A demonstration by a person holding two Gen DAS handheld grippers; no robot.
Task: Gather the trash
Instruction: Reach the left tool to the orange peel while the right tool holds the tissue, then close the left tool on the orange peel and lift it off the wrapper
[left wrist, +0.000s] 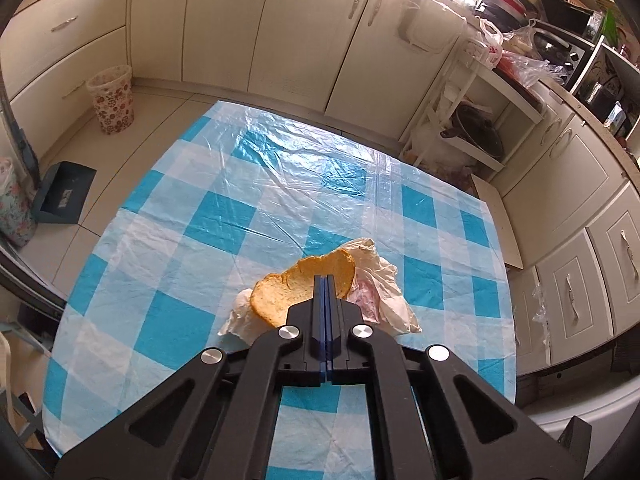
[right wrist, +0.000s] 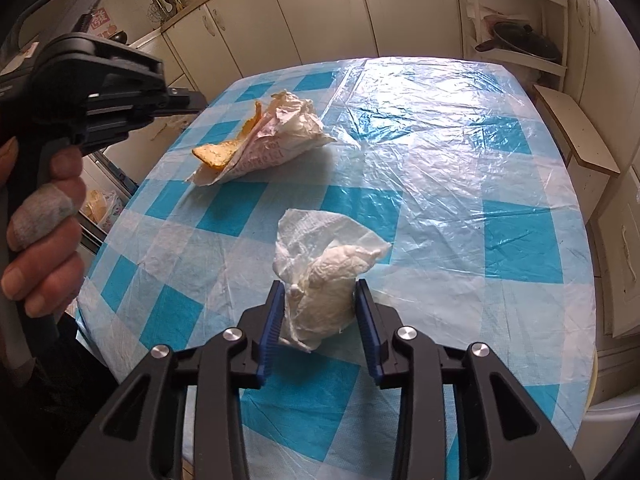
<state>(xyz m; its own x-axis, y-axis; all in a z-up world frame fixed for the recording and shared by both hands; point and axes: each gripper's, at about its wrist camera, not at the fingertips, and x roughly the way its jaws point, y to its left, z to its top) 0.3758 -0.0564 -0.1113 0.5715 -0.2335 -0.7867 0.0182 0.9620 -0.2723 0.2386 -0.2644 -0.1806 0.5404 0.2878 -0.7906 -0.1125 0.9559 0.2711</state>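
Now left gripper shut and empty, right gripper astride a tissue wad on the table
Left gripper fingers pressed together, nothing between them, held above the cloth by a hand with one wrapped finger; right gripper fingers spread, blue pads right at either side of the crumpled tissue wad, which sits on the check-cloth table toward its near edge; toasted bread slice lies against a crumpled printed paper wrapper near the table's left edge, well apart from the wad; floral wastebasket on the floor beyond the far left corner
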